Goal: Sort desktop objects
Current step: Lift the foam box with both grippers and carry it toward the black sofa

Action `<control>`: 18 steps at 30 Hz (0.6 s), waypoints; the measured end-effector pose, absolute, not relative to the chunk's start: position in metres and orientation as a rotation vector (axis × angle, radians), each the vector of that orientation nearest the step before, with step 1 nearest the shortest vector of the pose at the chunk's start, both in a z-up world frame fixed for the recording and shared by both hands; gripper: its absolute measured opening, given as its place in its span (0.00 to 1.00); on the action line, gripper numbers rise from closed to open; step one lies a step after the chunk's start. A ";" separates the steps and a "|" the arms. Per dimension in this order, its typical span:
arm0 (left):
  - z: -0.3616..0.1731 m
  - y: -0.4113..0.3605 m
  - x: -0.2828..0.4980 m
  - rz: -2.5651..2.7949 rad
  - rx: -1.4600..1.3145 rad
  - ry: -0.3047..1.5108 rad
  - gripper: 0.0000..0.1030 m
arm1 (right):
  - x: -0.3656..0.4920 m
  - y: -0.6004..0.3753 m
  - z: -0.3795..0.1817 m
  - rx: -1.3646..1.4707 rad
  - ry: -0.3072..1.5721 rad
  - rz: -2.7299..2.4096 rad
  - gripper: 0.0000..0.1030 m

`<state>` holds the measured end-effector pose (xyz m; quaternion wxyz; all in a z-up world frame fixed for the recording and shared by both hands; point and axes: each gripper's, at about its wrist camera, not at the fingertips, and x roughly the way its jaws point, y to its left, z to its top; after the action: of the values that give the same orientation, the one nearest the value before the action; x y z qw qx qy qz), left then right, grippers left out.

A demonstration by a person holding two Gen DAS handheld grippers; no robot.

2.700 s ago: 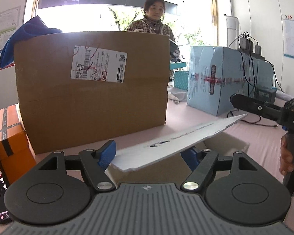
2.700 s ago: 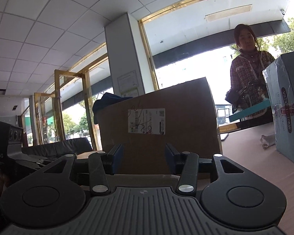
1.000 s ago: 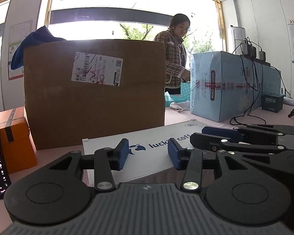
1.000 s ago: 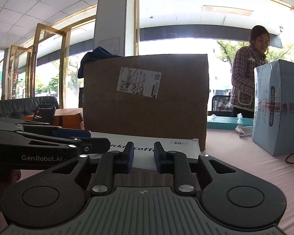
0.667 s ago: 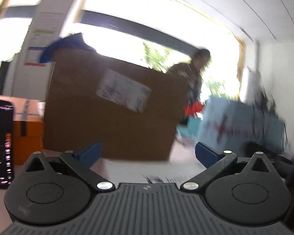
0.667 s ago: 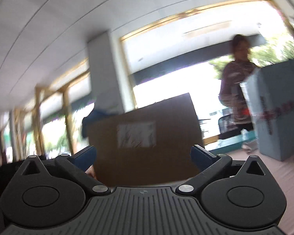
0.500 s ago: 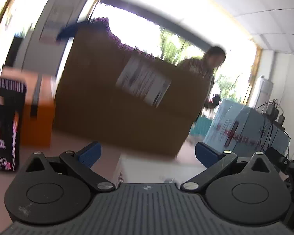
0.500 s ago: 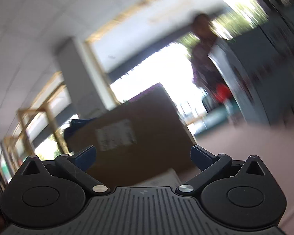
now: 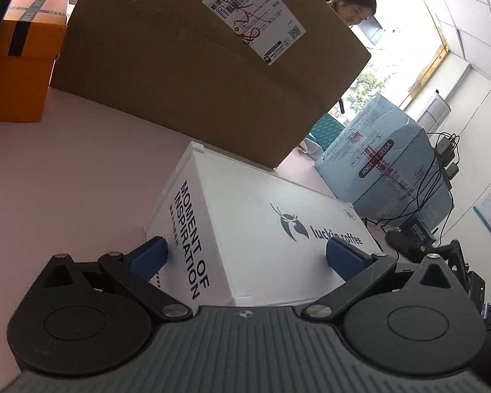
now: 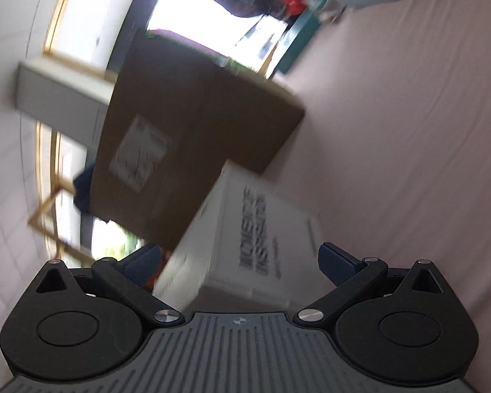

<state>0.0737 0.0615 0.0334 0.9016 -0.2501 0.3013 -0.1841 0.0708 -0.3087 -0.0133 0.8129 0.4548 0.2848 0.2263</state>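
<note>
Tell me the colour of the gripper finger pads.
Blue pads, clearest in the left wrist view.

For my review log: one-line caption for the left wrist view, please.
Open left gripper straddling a white Luckin Coffee box on the pink table, brown carton behind.

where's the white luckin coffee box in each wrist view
Left wrist: white luckin coffee box lies lower centre, between the open left gripper's fingers.
Right wrist: blurred, white luckin coffee box sits lower centre, between the open right gripper's fingers.
Shared landmark: brown cardboard box behind it.
</note>
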 end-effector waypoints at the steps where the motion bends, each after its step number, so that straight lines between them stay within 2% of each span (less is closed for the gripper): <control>1: 0.033 0.061 0.074 -0.381 -0.517 0.623 1.00 | 0.070 -0.305 -0.012 0.938 0.606 0.479 1.00; 6: 0.033 0.056 0.076 -0.382 -0.518 0.624 1.00 | 0.067 -0.290 -0.008 0.791 0.584 0.475 1.00; 15: 0.032 0.063 0.074 -0.382 -0.504 0.619 1.00 | 0.067 -0.292 -0.008 0.761 0.570 0.508 1.00; 18: 0.035 0.059 0.071 -0.369 -0.473 0.609 1.00 | 0.062 -0.287 -0.004 0.719 0.546 0.511 0.92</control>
<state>0.0706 0.0588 0.0350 0.9101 -0.2295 0.2952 -0.1788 0.0620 -0.2872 -0.0035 0.8684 0.3437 0.2609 0.2444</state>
